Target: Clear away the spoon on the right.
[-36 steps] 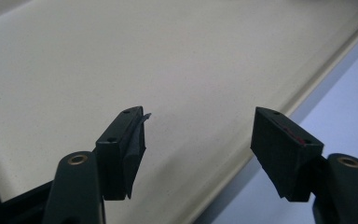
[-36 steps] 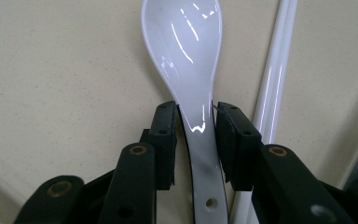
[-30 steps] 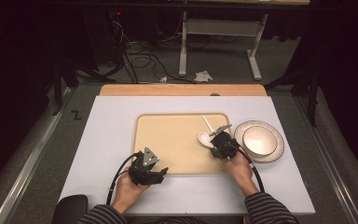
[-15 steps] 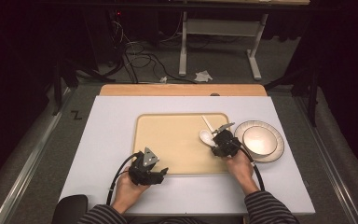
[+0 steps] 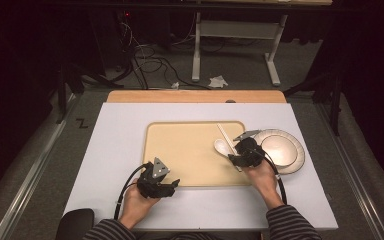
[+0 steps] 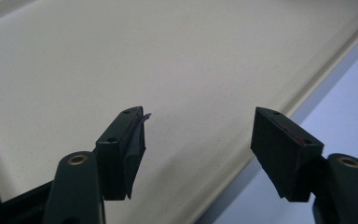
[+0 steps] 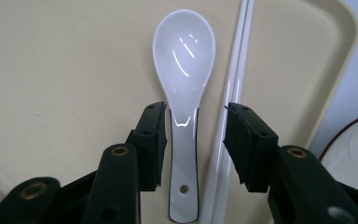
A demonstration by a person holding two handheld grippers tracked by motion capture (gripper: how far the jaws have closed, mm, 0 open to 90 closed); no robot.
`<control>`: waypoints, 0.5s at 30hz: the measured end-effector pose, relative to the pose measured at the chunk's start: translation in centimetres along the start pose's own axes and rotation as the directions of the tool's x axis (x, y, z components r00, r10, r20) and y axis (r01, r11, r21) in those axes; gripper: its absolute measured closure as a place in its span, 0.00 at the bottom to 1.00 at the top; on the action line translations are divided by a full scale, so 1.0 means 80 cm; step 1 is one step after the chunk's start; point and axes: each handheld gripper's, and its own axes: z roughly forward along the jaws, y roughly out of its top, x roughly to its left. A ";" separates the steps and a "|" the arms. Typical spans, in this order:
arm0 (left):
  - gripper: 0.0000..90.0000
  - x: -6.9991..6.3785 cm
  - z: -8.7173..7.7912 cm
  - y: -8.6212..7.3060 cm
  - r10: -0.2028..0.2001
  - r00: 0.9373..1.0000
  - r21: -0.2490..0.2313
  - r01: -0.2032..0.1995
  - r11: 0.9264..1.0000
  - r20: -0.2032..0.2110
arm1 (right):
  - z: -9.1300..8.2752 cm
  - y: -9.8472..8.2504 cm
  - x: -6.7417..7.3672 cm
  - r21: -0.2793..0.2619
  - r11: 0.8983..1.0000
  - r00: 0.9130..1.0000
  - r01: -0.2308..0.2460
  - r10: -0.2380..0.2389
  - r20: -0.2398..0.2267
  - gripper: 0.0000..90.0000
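Your left gripper (image 5: 172, 184) rests at the near edge of the tray (image 5: 190, 150), jaws spread with nothing between them, over bare tray floor beside the raised rim. Your right gripper (image 7: 195, 140) has just been opening: its jaws now stand apart on either side of the spoon (image 7: 185, 88) handle, the left pad close against it, the right pad clear. The spoon lies flat on the tray, bowl pointing away from you. The chopsticks (image 7: 233, 93) run just beside it, near the tray's right rim. Past that rim, the plate (image 5: 282, 150) sits on the table (image 5: 120, 130), and the tray's middle lies open.
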 end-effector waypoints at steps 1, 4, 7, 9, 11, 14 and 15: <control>0.39 0.000 0.000 0.000 0.000 1.000 0.000 0.000 1.000 0.000 | 0.000 0.000 0.001 -0.009 1.000 1.000 0.001 -0.001 -0.003 0.66; 0.39 0.000 0.000 0.000 0.001 1.000 0.000 -0.001 1.000 0.000 | -0.006 0.000 -0.001 -0.025 1.000 1.000 0.005 -0.005 -0.008 0.66; 0.39 0.001 0.000 0.001 0.000 1.000 -0.003 0.000 1.000 -0.001 | -0.013 0.000 -0.002 -0.039 0.999 1.000 -0.005 0.004 -0.018 0.64; 0.39 0.001 -0.001 0.001 0.000 1.000 -0.004 0.000 1.000 0.000 | -0.018 -0.001 -0.003 -0.048 0.999 1.000 -0.008 0.007 -0.027 0.63; 0.39 0.001 -0.001 0.001 -0.002 1.000 -0.005 0.002 1.000 0.000 | -0.023 -0.002 -0.006 -0.064 0.998 1.000 -0.015 0.013 -0.027 0.62; 0.39 0.001 -0.001 0.001 -0.003 1.000 -0.003 0.003 1.000 0.002 | -0.030 -0.004 -0.011 -0.087 0.996 0.999 -0.026 0.024 -0.030 0.63; 0.39 0.002 -0.001 0.002 -0.002 1.000 -0.001 0.002 1.000 0.002 | -0.033 -0.005 -0.013 -0.096 0.995 0.999 -0.030 0.027 -0.036 0.63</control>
